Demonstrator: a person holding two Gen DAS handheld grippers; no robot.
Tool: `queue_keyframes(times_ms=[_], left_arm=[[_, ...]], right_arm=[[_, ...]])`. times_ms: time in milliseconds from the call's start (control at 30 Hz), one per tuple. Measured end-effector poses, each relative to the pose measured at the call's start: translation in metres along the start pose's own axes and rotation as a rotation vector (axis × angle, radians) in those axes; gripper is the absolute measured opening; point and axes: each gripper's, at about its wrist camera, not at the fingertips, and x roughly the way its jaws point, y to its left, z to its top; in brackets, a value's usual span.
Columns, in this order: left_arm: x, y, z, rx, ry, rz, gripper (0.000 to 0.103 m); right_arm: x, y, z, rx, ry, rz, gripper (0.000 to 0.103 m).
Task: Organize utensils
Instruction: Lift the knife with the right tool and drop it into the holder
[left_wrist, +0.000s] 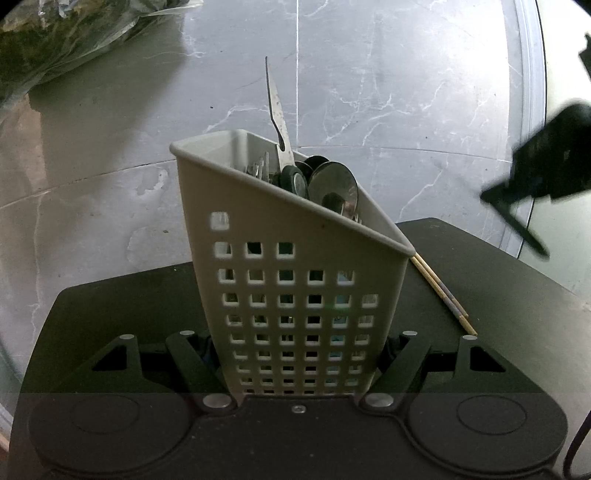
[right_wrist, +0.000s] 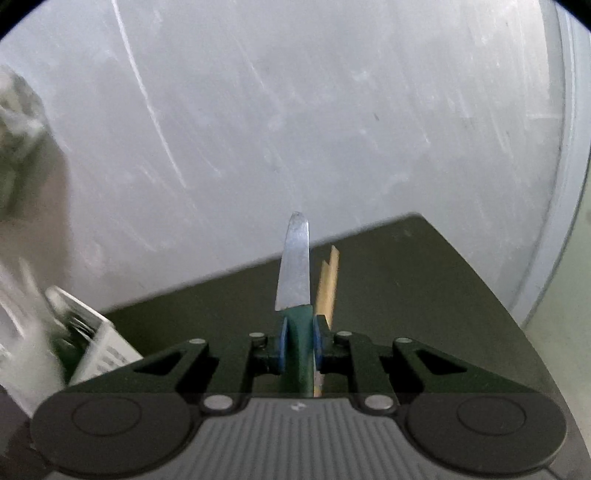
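The right gripper (right_wrist: 298, 347) pinches the knife (right_wrist: 295, 266) by its handle, safest hold for a stiff, sharp blade, while the left gripper (left_wrist: 299, 354) clamps the caddy (left_wrist: 295, 258)

Grey perforated caddy (left_wrist: 295, 280), upright on dark mat, packed with spoons (left_wrist: 334, 184) and a tall blade (left_wrist: 276, 107). Green-handled knife (right_wrist: 295, 266) raised above mat, blade forward. Two wooden chopsticks (left_wrist: 441, 291) flat beside caddy.
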Motion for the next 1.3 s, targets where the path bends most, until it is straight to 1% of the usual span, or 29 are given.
queue_keyframes(times_ms=[67, 167, 300, 333, 367, 433, 567, 667, 867, 1100, 1300], left_arm=[[0.0, 0.001, 0.0, 0.0, 0.0, -0.001, 0.076], [0.0, 0.0, 0.0, 0.0, 0.0, 0.002, 0.076], [-0.001, -0.001, -0.001, 0.0, -0.001, 0.004, 0.076], [-0.001, -0.001, -0.001, 0.001, -0.001, 0.004, 0.076], [-0.001, -0.001, -0.001, 0.002, -0.002, 0.005, 0.076], [-0.001, -0.002, -0.002, 0.001, -0.005, 0.006, 0.076], [-0.002, -0.004, -0.003, 0.007, -0.009, 0.011, 0.076], [-0.002, -0.005, -0.004, 0.01, -0.011, 0.012, 0.076], [-0.003, -0.008, -0.004, 0.003, -0.011, 0.019, 0.076], [-0.003, -0.013, -0.002, 0.006, -0.005, 0.027, 0.076], [0.0, -0.013, -0.001, 0.006, 0.001, 0.027, 0.076]], right_arm=[[-0.017, 0.013, 0.006, -0.011, -0.068, 0.07, 0.015], [-0.037, 0.036, 0.011, -0.028, -0.184, 0.239, 0.015], [-0.041, 0.063, 0.003, -0.054, -0.318, 0.525, 0.016], [-0.038, 0.068, -0.001, -0.06, -0.34, 0.607, 0.016], [-0.032, 0.072, -0.005, -0.06, -0.346, 0.667, 0.016], [-0.018, 0.079, -0.013, -0.062, -0.329, 0.746, 0.016], [0.011, 0.085, -0.023, -0.109, -0.308, 0.782, 0.016], [0.021, 0.087, -0.034, -0.175, -0.314, 0.793, 0.016], [0.023, 0.086, -0.06, -0.271, -0.33, 0.815, 0.016], [0.031, 0.078, -0.07, -0.3, -0.349, 0.837, 0.016], [0.038, 0.08, -0.071, -0.269, -0.387, 0.876, 0.016]])
